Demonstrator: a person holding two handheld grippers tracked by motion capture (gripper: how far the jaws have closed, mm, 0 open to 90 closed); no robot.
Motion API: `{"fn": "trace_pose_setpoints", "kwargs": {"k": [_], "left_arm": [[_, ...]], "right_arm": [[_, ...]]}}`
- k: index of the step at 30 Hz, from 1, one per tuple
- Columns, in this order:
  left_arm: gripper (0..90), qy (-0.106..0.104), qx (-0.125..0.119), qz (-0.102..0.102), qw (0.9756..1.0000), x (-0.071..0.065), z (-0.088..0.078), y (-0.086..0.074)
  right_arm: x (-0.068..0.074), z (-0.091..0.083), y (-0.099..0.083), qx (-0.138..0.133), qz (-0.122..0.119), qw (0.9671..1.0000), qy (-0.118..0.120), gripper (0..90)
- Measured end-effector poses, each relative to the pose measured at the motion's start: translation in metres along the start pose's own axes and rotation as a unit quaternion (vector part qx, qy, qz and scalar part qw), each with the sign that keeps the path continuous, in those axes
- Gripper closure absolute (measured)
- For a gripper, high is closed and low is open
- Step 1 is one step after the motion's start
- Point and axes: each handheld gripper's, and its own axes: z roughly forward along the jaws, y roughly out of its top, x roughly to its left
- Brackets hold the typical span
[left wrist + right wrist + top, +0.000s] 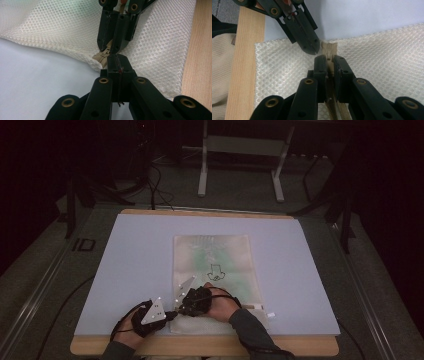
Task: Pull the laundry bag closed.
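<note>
White mesh bag [50, 30]: woven honeycomb netting, cloth, soft and slightly sheeny. Zipper [329, 50]: beige fabric tape, matt. Table [135, 265]: smooth matt pale sheet on top, bare light wood edge [197, 50] with fine grain. Left gripper [117, 65] and right gripper [328, 65]: black plastic, semi-gloss, with brass-coloured metal rivets.

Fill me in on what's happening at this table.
A person is working on a white mesh bag lying flat on the table, with a gripper in each hand. The right gripper is shut on the zipper at the bag's near left corner. The left gripper is shut on the mesh right beside it, tip to tip with the other.
</note>
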Motion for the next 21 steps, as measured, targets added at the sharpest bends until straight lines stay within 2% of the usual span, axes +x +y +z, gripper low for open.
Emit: {"fn": "trace_pose_setpoints", "kwargs": {"k": [4, 6, 8, 15, 19, 21], "left_arm": [[89.9, 0.003, 0.008, -0.016, 0.9998, 0.0003, 0.0002, 0.0011], [90.0, 0.014, 0.018, -0.003, 0.9997, -0.0026, 0.0006, 0.004], [90.0, 0.016, 0.017, -0.008, 0.9997, -0.0029, 0.0, 0.0029], [90.0, 0.023, 0.02, -0.006, 0.9995, -0.0042, 0.0002, 0.0037], [90.0, 0.02, 0.018, -0.012, 0.9996, -0.0036, 0.0, 0.0033], [89.9, 0.011, 0.008, -0.022, 0.9997, -0.0011, -0.0007, 0.0004]], "right_arm": [[0.0008, 0.0, 0.0002, 0.0, -0.001, 1.0, -0.003, 82.1], [0.0025, -0.0005, 0.0014, 0.008, -0.007, 0.9999, -0.007, 82.1], [0.0038, -0.0012, 0.002, 0.014, -0.017, 0.9997, -0.012, 82.1], [0.0034, -0.0038, 0.0, 0.018, -0.022, 0.9995, -0.009, 82.2], [0.0038, -0.0042, 0.0002, 0.021, -0.022, 0.9995, -0.01, 82.3], [0.0043, -0.0034, 0.0012, 0.021, -0.024, 0.9994, -0.014, 82.3]]}}
